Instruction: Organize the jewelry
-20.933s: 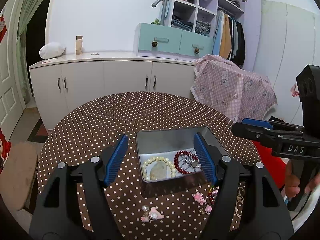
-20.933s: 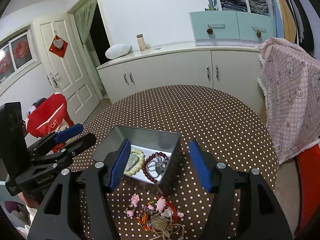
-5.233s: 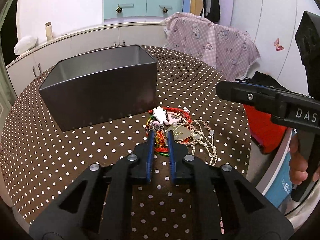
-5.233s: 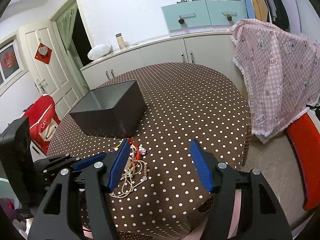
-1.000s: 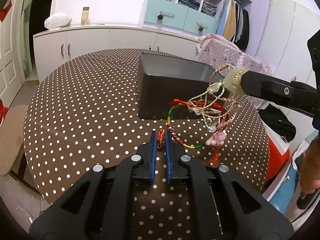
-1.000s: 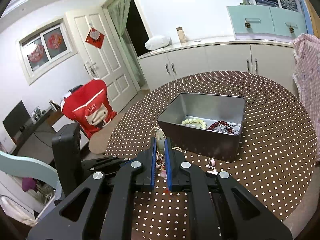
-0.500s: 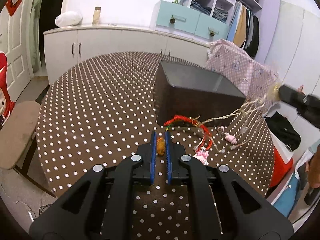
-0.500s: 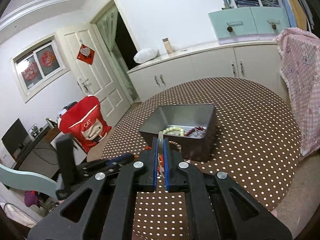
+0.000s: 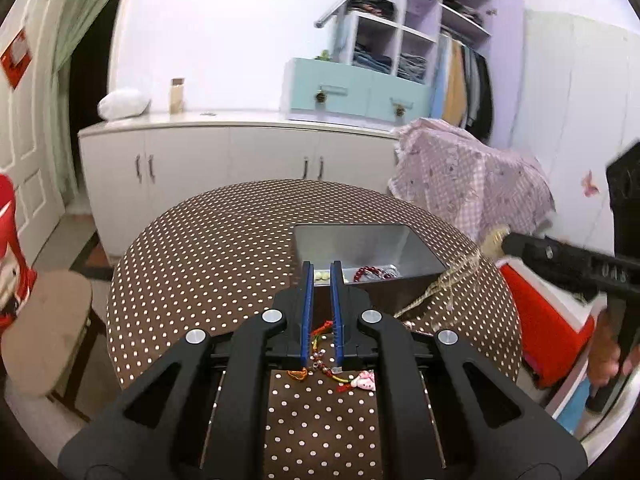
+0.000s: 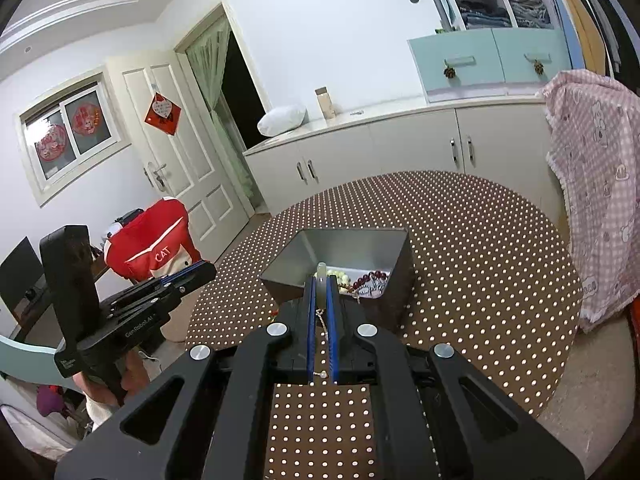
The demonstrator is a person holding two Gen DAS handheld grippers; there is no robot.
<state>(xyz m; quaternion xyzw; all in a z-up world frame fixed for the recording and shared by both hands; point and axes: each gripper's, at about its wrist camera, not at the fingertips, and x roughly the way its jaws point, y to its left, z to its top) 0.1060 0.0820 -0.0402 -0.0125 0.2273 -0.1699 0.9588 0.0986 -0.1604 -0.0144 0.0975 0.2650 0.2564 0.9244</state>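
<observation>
An open metal tin (image 9: 416, 248) stands on the dotted round table (image 9: 208, 248), with a green bead bracelet (image 10: 339, 277) and a red bead bracelet (image 10: 372, 276) inside. My left gripper (image 9: 320, 270) is shut on a red and multicoloured cord (image 9: 319, 330). The cord's strands and a pink charm (image 9: 364, 380) trail below it, just in front of the tin. My right gripper (image 10: 320, 282) is shut on a pale pendant (image 10: 321, 270), held over the tin's near wall. A beige beaded cord (image 9: 434, 290) runs from the pendant down toward the coloured bundle. The left gripper (image 10: 200, 272) shows at the left of the right wrist view, and the right gripper (image 9: 510, 242) at the right of the left wrist view.
White cabinets (image 9: 224, 160) line the far wall behind the table. A pink checked cloth (image 9: 472, 176) is draped over something at the right. A red bag (image 10: 156, 244) sits at the left, and a padded stool (image 9: 48, 328) stands near the table's left edge. A hand (image 9: 608, 356) holds the right gripper's handle.
My left gripper has risen with the coloured cord, so the tin's inside now shows and the strands trail under it. The right gripper still holds the pendant and has come closer to the tin.
</observation>
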